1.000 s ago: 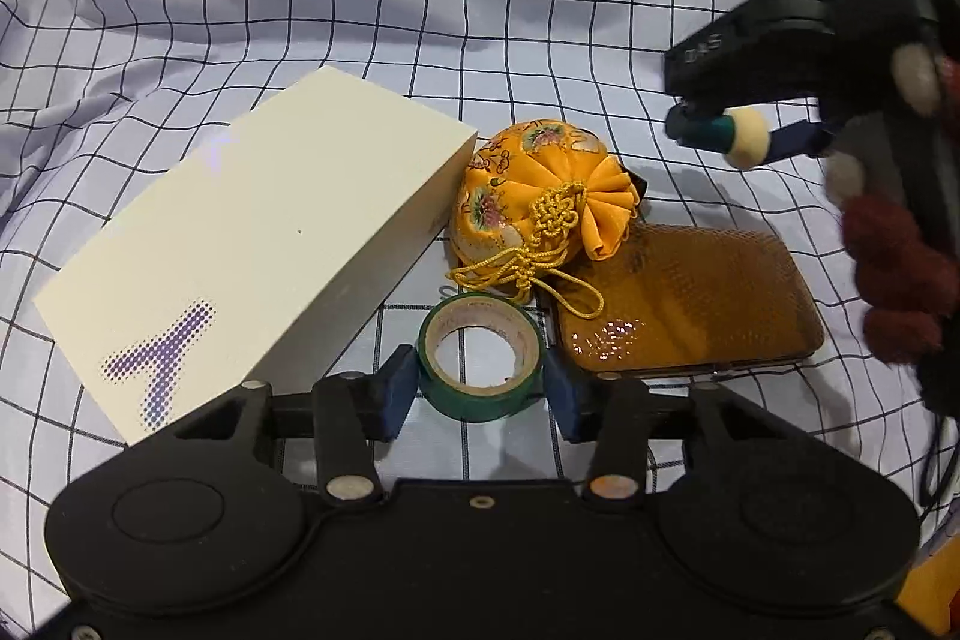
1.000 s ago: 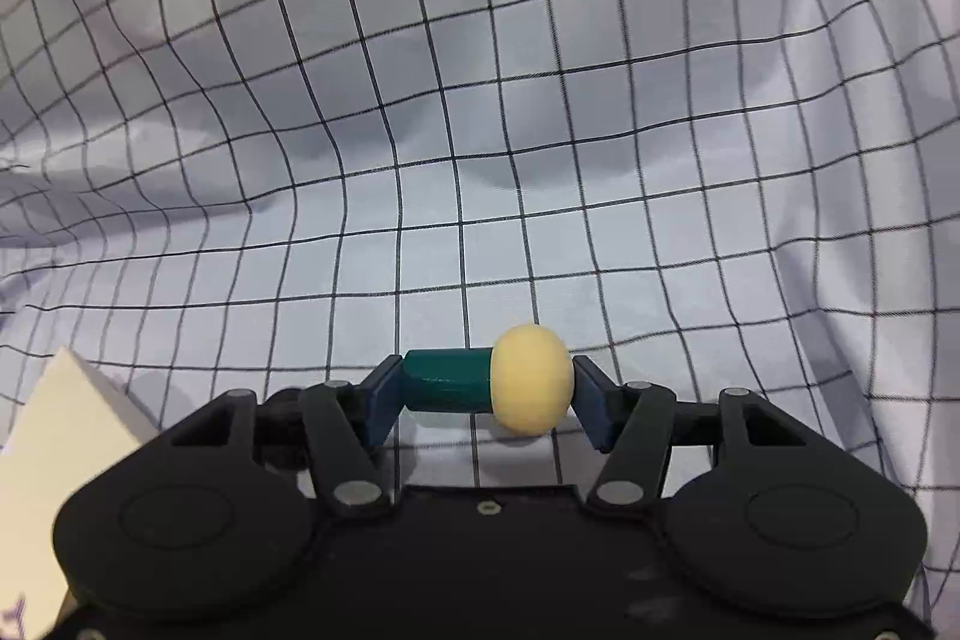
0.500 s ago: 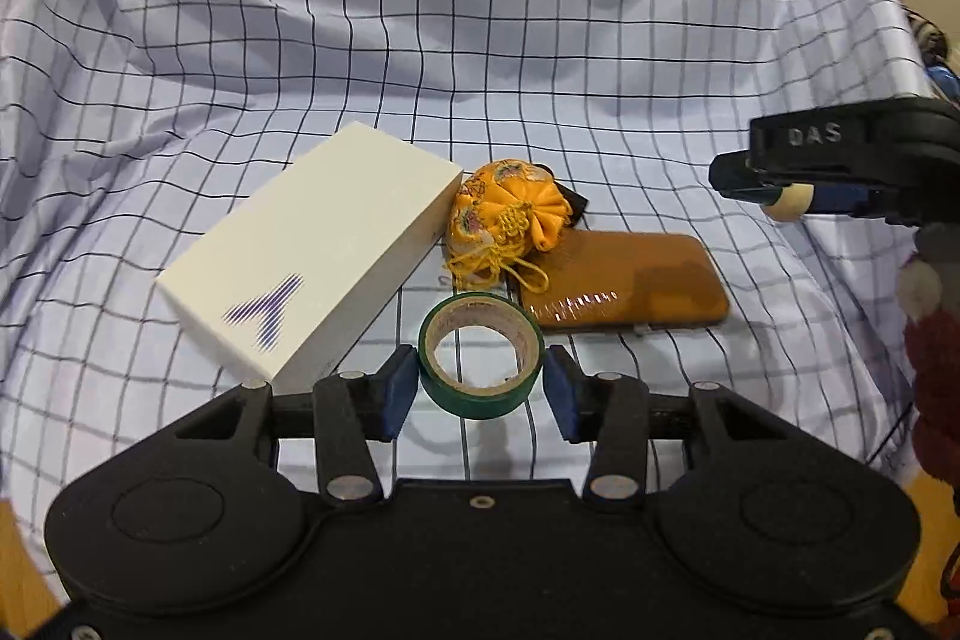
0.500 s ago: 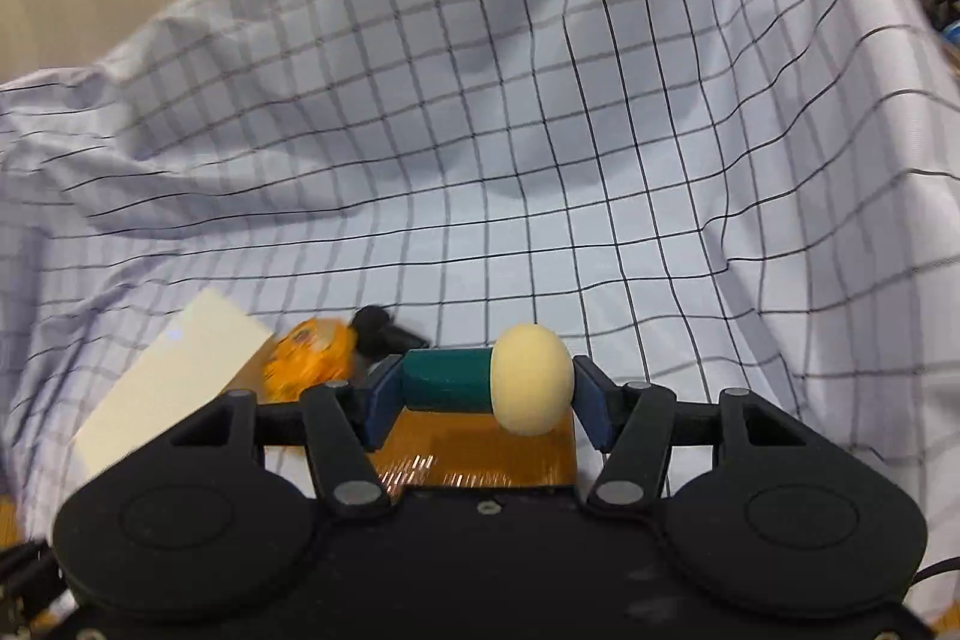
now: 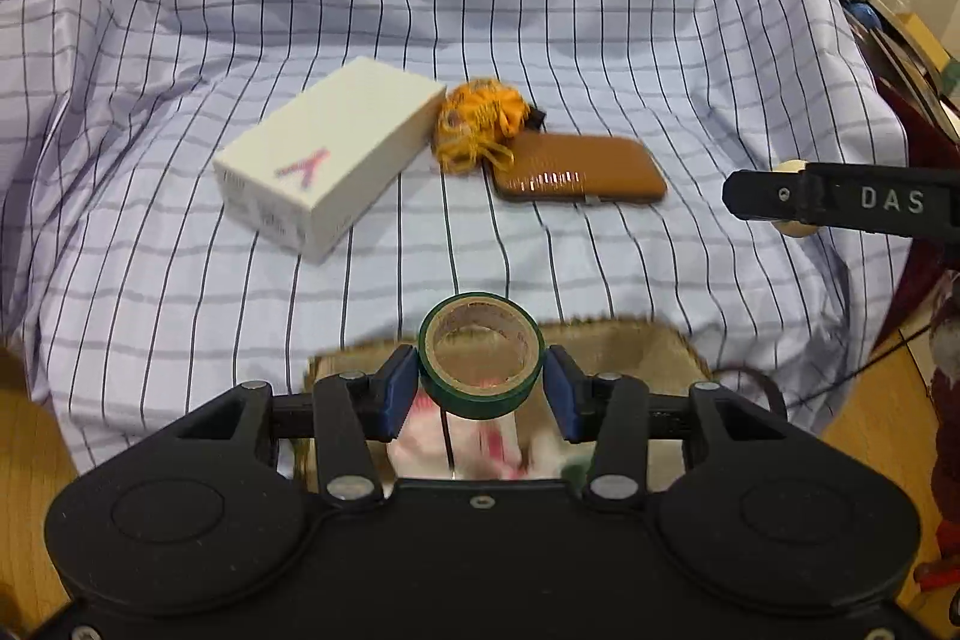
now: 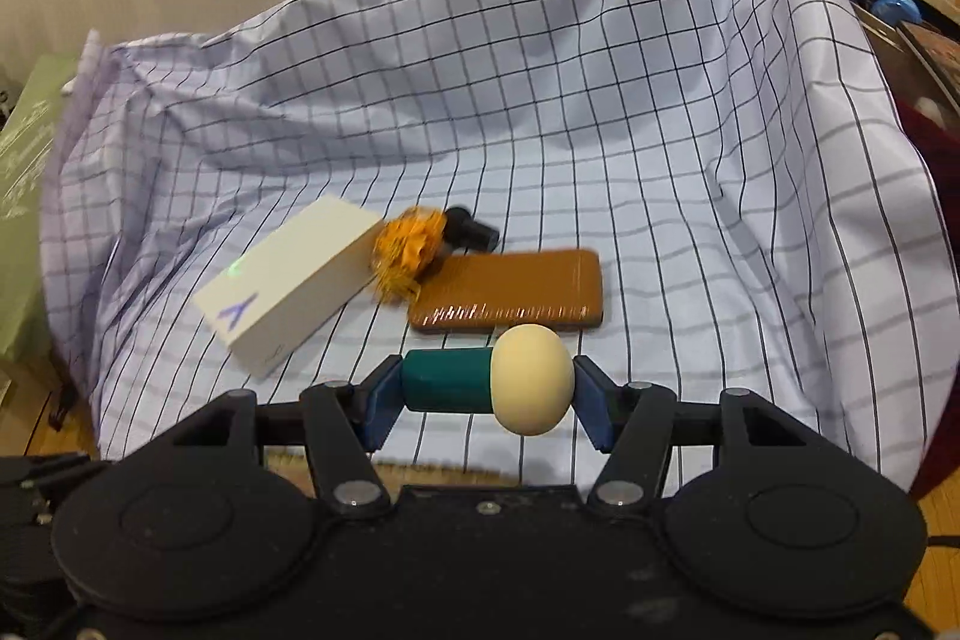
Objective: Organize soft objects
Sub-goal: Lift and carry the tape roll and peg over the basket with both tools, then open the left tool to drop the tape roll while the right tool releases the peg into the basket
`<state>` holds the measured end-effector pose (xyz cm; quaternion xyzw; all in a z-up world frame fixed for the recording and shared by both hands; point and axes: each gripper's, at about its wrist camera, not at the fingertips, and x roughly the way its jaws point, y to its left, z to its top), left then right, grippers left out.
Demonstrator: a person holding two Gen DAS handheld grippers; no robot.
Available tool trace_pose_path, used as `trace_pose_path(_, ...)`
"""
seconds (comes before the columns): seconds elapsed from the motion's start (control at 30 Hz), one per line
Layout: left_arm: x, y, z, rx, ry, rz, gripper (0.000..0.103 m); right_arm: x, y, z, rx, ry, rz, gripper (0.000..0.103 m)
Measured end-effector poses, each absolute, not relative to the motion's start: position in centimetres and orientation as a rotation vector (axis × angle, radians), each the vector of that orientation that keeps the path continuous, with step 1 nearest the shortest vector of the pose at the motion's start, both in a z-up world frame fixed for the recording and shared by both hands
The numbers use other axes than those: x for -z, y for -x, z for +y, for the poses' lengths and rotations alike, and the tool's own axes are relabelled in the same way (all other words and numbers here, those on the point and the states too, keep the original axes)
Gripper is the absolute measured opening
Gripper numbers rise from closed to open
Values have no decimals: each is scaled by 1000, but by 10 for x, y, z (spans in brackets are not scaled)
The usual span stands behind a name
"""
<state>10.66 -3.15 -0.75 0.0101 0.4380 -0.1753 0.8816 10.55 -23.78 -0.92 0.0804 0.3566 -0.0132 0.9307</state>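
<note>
We see thin woven cloth point(image 5: 540, 10), matt and creased, checked in dark lines. On it lies a box point(image 5: 327, 157) of smooth matt card, a pouch point(image 5: 480, 118) of satiny orange fabric with yellow cord, and a brown case point(image 5: 579, 169) with a glossy, leather-like skin that catches the light. We note the tape point(image 5: 480, 355): shiny green plastic film on a dull cardboard core. The peg point(image 6: 486, 379) looks like painted wood, its teal body smooth, its cream head satin. Both grippers are matt black plastic with blue pads point(image 6: 591, 403) and bright metal screws. Below, a rough fibrous mat point(image 5: 630, 346) shows.
</note>
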Motion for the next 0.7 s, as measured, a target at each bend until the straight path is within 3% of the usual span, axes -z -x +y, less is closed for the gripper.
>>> trace_pose_path(0.7, 38, -55, -30, 337, -54, 1010, 46, 45, -35, -220, 22, -169, 827, 58)
